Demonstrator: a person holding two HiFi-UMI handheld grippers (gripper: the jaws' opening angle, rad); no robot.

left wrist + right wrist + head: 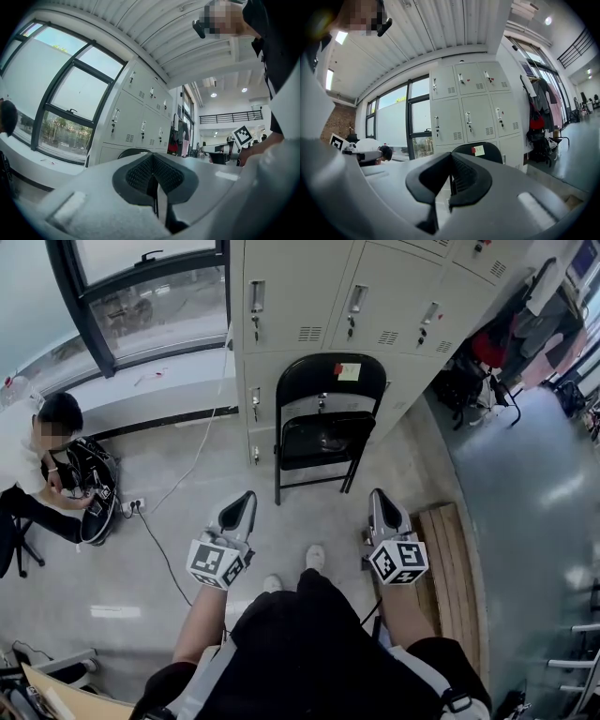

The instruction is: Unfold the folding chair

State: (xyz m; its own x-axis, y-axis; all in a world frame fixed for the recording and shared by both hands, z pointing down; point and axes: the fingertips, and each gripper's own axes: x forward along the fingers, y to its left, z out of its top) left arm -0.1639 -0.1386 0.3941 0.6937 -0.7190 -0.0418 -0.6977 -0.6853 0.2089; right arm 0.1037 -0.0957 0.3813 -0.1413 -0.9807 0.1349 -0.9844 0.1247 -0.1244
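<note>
The left tongs [246, 502] are closed. Their two ribbed pads [139, 174] are pressed together and there is nothing between them. The right tongs [379, 501] are closed in the same way and also carry nothing. Both point nearly level toward 12 o'clock, side by side with a gap between them, above the person's shoes.

The chair [328, 418] stands at 12 o'clock from the tongs, well apart from them, with its back close to the lockers [309, 296]. It is black, with a pale note [348, 371] on the backrest. In the head view the seat [326, 439] looks already lowered, at least partly. I cannot tell if it is fully down.

I judge that the step in hand is the approach. To do it well, the tongs should open before they reach the chair. One should take the top of the backrest to keep the frame steady. The other should press the front edge of the seat down until the legs spread and stand flat. The chair may need some room from the lockers, or the back legs could catch.

The locker doors are all shut, so what is inside is hidden. At 9 o'clock a seated person [37, 460] has the hands at a black bag [94, 493]. What is in the bag does not show.
</note>
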